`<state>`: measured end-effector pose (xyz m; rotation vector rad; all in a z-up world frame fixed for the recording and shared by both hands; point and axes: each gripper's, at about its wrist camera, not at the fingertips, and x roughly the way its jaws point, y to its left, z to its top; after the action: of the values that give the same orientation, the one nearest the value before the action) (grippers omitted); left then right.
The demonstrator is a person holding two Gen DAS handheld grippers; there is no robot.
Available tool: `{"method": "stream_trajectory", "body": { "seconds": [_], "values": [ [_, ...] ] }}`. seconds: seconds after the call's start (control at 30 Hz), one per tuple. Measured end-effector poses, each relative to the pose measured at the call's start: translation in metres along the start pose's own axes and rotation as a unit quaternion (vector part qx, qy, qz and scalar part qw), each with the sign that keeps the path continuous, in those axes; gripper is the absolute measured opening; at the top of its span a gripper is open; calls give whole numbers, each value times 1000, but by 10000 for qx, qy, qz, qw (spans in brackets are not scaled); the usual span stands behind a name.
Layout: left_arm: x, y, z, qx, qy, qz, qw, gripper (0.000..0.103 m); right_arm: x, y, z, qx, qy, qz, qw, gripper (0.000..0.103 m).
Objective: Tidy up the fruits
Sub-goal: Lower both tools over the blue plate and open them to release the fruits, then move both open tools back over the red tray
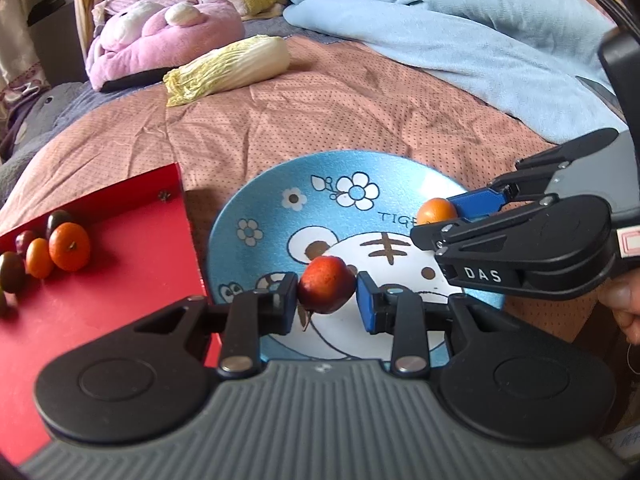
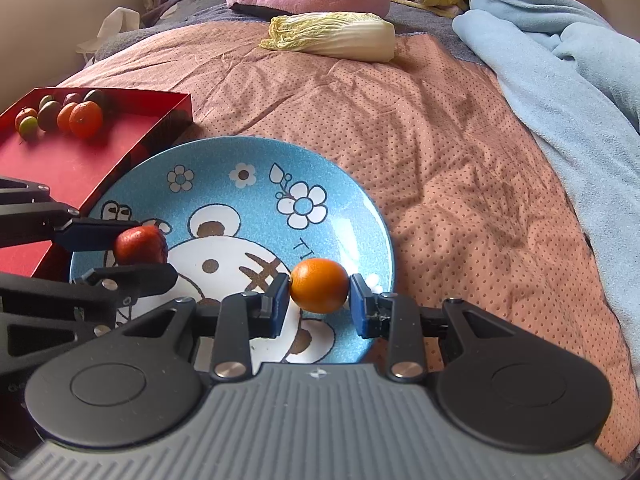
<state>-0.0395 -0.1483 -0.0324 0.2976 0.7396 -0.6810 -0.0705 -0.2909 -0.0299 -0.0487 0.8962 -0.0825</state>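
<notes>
My left gripper (image 1: 327, 300) is shut on a red fruit (image 1: 326, 290) and holds it over the blue cartoon plate (image 1: 280, 216). My right gripper (image 2: 320, 300) is shut on a small orange fruit (image 2: 319, 285) over the same plate (image 2: 240, 160). In the left wrist view the right gripper (image 1: 440, 216) comes in from the right with the orange fruit (image 1: 436, 210). In the right wrist view the left gripper (image 2: 136, 248) comes in from the left with the red fruit (image 2: 140, 245). A red tray (image 1: 120, 300) left of the plate holds several oranges and dark fruits (image 1: 69, 246).
The plate and red tray (image 2: 80, 164) lie on a dotted pink bedcover (image 2: 460, 184). A napa cabbage (image 2: 332, 36) lies farther back. A pink plush cushion (image 1: 160, 36) and a blue blanket (image 1: 460, 28) are behind and to the right.
</notes>
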Motion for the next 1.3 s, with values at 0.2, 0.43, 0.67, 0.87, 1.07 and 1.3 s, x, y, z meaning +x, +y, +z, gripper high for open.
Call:
{"method": "stream_trajectory", "body": {
  "seconds": [0.2, 0.43, 0.67, 0.87, 1.07, 1.3],
  "values": [
    [-7, -6, -2, 158, -106, -64, 9998, 41, -3, -1, 1, 22, -47, -26, 10000, 39],
    [-21, -8, -3, 289, -267, -98, 9992, 48, -15, -2, 4, 40, -219, -104, 9997, 70],
    [-41, 3, -1, 159, -408, -55, 9990, 48, -24, -2, 5, 172, -294, -28, 9994, 71],
    [-49, 22, 0, -23, -247, 321, 9992, 54, -31, 5, 12, 268, -389, 135, 9988, 82],
    [-64, 55, 6, -366, -380, 717, 9960, 78, -35, 16, 22, 269, -447, 314, 9981, 83],
    [-69, 99, 7, -844, -197, 1315, 9875, 78, -37, 38, 43, 285, -569, 705, 9955, 83]
  ]
}}
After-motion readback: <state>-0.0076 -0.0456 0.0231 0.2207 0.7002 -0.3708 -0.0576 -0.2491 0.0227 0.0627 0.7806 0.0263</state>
